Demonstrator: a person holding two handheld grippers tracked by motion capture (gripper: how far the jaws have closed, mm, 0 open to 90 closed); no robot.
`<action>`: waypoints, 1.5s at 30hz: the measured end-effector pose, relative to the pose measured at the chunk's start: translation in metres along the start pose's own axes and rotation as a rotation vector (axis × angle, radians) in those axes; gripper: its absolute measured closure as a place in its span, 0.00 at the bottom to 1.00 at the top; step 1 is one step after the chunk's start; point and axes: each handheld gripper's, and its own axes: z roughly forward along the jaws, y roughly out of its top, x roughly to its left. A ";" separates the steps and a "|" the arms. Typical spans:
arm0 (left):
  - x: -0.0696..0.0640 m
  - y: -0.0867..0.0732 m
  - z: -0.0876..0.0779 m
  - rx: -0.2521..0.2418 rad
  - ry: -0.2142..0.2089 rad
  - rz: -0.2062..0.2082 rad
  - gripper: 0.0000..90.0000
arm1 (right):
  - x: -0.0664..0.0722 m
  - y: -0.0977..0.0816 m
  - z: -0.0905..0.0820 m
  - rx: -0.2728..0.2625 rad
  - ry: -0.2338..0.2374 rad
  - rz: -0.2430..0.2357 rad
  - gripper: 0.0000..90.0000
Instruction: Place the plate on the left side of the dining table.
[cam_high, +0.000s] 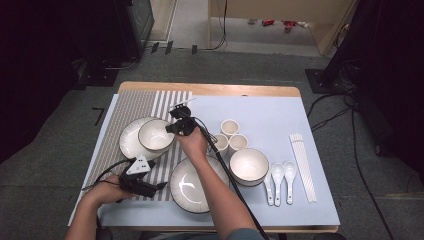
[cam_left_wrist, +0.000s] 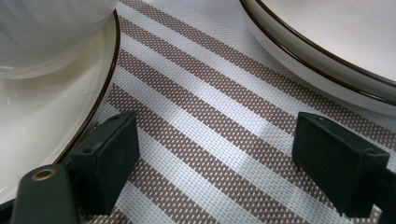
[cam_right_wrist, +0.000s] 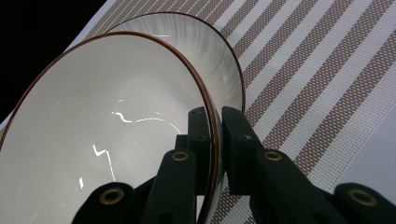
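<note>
Right gripper view: my right gripper (cam_right_wrist: 213, 135) pinches the bowl's (cam_right_wrist: 107, 121) rim, the bowl over the plate (cam_right_wrist: 219, 60) and seemingly not yet released, while my left gripper (cam_left_wrist: 215, 154) waits wide open and empty beside that plate.

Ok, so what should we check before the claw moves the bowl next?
1. Right claw shut on the bowl's rim: ok, one jaw inside, one outside.
2. Bowl over the plate on the striped mat: ok; whether it rests flat or is lifted, cannot tell.
3. Bowl empty: ok, nothing inside.
4. Left claw out of the way: ok, open, nothing between its jaws, low above the mat.
5. Cable clear of the cups: not ok, it runs close past them.
</note>
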 end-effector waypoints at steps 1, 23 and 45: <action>0.000 0.000 0.000 0.000 0.000 0.000 0.17 | 0.000 0.000 0.001 -0.002 -0.002 -0.001 0.92; 0.000 0.000 0.000 0.000 -0.001 -0.002 0.17 | 0.001 -0.001 0.010 -0.030 0.007 0.023 0.89; 0.000 0.000 0.000 0.000 0.000 0.000 0.17 | 0.000 -0.003 -0.009 -0.074 0.012 -0.017 0.71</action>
